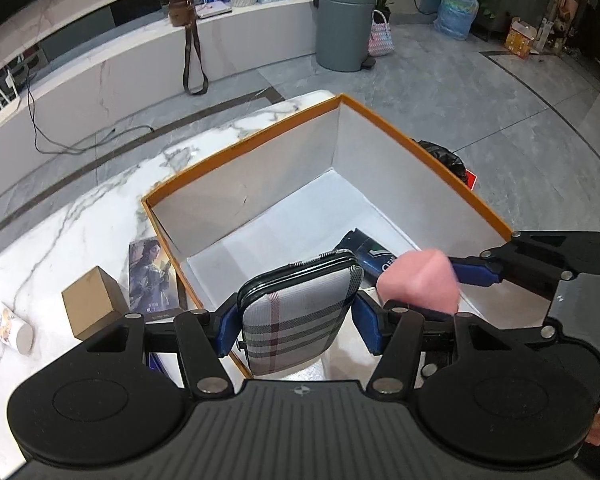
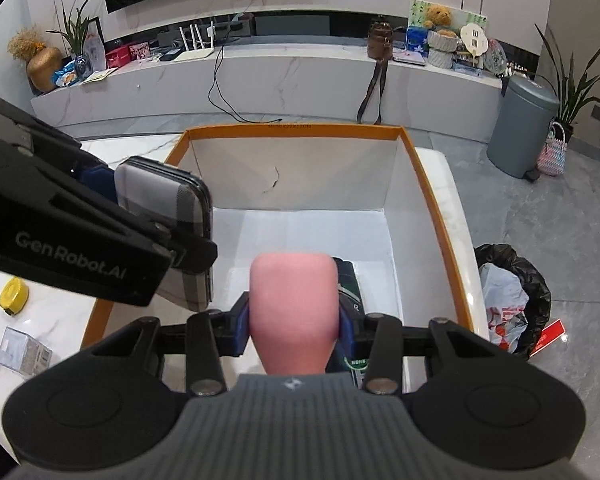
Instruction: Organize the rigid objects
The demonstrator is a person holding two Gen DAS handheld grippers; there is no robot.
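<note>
1. While both grippers hang over the box, each has something clamped: the left gripper [image 1: 296, 320] is closed on a plaid zip case [image 1: 296, 316], and the right gripper [image 2: 294, 328] is pinched tight on a pink rounded block [image 2: 294, 312]. Both items are above the box, not set down yet.
2. Just past them, the orange-rimmed box [image 1: 428, 160] has one thing on its white floor so far, a dark blue packet [image 1: 370, 256], near the right wall. So I'd say we're early-to-mid, one in and two on the way.
3. Further out on the marble table [image 1: 80, 216], still waiting: a brown cardboard cube [image 1: 94, 300], a picture card [image 1: 152, 276], a small lying tube [image 1: 14, 328], plus a yellow tape measure [image 2: 13, 296] and a clear little box [image 2: 24, 350].
</note>
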